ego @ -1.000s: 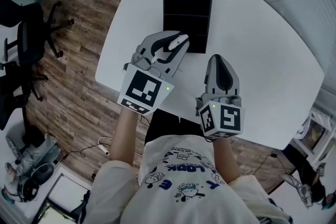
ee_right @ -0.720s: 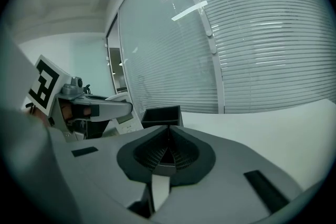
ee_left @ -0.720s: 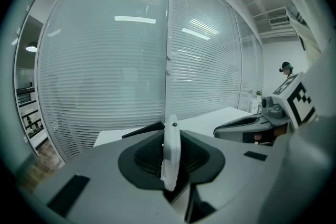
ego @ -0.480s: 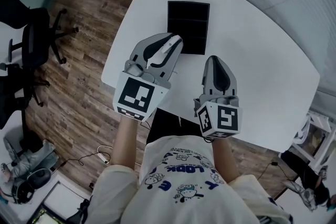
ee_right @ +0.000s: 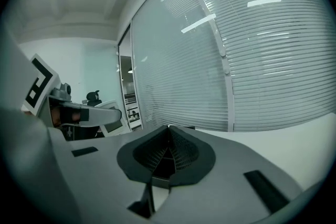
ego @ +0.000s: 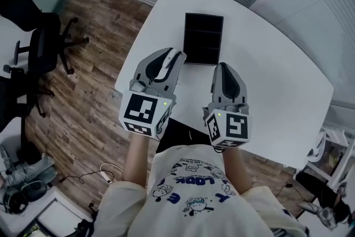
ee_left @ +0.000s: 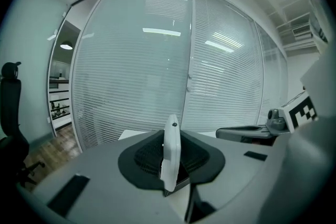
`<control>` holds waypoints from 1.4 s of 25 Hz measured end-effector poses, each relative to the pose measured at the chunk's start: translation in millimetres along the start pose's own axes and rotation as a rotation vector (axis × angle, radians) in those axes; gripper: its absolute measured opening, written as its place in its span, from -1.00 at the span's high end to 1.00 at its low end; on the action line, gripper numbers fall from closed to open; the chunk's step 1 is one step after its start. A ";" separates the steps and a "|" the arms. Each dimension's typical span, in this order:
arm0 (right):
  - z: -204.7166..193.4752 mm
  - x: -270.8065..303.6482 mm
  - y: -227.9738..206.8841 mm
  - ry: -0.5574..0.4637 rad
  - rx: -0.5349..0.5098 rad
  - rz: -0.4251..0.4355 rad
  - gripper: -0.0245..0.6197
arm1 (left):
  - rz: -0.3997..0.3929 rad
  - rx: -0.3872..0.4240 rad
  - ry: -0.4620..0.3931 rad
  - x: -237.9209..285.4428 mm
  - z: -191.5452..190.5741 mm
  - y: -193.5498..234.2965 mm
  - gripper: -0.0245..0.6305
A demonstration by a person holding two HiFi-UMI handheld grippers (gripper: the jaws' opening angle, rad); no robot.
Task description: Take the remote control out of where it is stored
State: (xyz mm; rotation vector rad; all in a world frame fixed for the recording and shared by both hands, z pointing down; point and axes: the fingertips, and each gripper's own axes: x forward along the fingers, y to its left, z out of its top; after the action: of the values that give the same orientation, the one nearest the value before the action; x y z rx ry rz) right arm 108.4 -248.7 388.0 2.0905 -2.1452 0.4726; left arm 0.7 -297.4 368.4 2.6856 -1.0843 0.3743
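The left tool view shows what the head view barely gives: the remote control (ee_left: 171,156) stands edge-on between the left tool's dark pads, a thin white slab with its top end past the tips. That view looks level across the room at a curved glass wall with blinds (ee_left: 136,71), and the right tool (ee_left: 247,132) shows at its right edge. The right tool view shows that tool's own jaws pressed together with nothing between them.

Only the head view shows the layout. A white table (ego: 266,80) carries a black tray (ego: 203,47) with several compartments, all dark. The left tool (ego: 175,56) is above the table just off the tray's near left corner, and the right tool (ego: 225,69) is beside it, near the tray's near right corner. An office chair (ego: 39,36) stands on the wood floor (ego: 94,97) to the left.

A second ago the left tool's tip overlapped the tray's near edge, with the remote control seen as a white bar across it. Now both tools sit nearer the person and off the tray, and the left tool has rolled.

The left tool is at a narrow gap, clamped on the remote control, which is outside the tray.
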 end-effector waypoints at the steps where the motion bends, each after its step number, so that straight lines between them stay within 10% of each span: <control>1: 1.9 -0.4 2.0 -0.003 -0.005 0.002 0.82 | 0.018 -0.011 0.004 -4.2 -1.0 2.8 0.70; 15: 14.4 -2.4 30.0 -0.027 -0.053 0.031 0.82 | 0.155 -0.067 0.009 -41.5 -14.5 21.8 0.70; 35: 19.7 -10.8 33.4 -0.029 -0.071 0.019 0.82 | 0.140 -0.061 -0.015 -46.2 -4.5 7.5 0.70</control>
State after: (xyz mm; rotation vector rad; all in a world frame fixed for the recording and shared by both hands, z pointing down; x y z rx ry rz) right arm 78.6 -244.0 361.4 2.0537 -2.1656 0.3648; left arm -37.4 -271.5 359.0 2.5715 -1.2712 0.3391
